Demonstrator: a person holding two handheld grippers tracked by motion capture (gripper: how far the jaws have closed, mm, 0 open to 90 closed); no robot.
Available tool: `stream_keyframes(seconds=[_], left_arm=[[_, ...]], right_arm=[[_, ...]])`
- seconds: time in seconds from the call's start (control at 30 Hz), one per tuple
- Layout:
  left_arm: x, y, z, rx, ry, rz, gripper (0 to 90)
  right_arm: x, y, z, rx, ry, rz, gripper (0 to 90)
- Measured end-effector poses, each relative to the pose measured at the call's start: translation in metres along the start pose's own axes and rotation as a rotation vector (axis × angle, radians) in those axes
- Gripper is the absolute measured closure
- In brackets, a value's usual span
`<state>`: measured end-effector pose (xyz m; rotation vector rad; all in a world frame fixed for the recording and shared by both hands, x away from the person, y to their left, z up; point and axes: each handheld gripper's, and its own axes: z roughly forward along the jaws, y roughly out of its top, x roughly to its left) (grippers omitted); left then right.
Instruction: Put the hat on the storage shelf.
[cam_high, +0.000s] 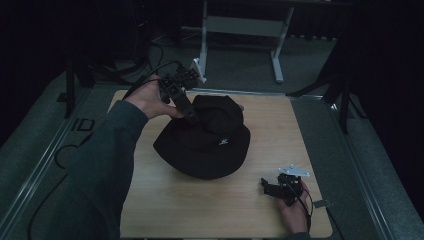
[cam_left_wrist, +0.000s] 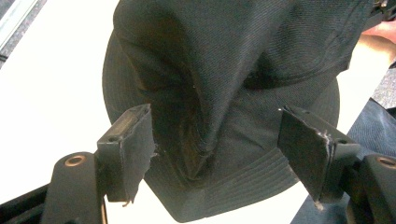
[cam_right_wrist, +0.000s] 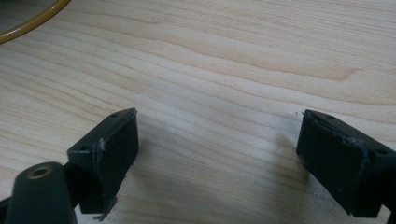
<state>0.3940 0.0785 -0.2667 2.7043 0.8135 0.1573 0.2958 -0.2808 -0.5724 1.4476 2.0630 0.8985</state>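
Left claw (cam_left_wrist: 212, 154) stood wide open over the black hat (cam_high: 207, 137), a pinched crown fold loose between its pads, likely just let go. Hat lay mid-surface (cam_high: 165, 210). Your right claw (cam_high: 272, 189), open and empty, rested at 4 o'clock, apparently waiting.

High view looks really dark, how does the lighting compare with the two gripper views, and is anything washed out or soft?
High view: dim, the black hat loses its folds and the room behind is near black. Left gripper view: much brighter, the table blown out to white, hat fabric sharp, the near pads slightly soft. Right gripper view: evenly lit, wood grain clear, no glare.
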Motion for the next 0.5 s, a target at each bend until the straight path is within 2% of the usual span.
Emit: stream_keyframes(seconds=[0.17,0.3,0.5], left_arm=[[0.001,-0.009,-0.006,-0.024,-0.007,0.005,30.8],[0.003,-0.017,-0.006,-0.032,0.009,-0.006,32.2],[0.004,-0.033,-0.009,-0.072,0.021,-0.023,33.9]], right_arm=[[0.0,0.0,0.0,0.0,0.0,0.001,12.7],[0.0,0.0,0.0,0.0,0.0,0.001,12.7],[0.0,0.0,0.0,0.0,0.0,0.001,12.6]])
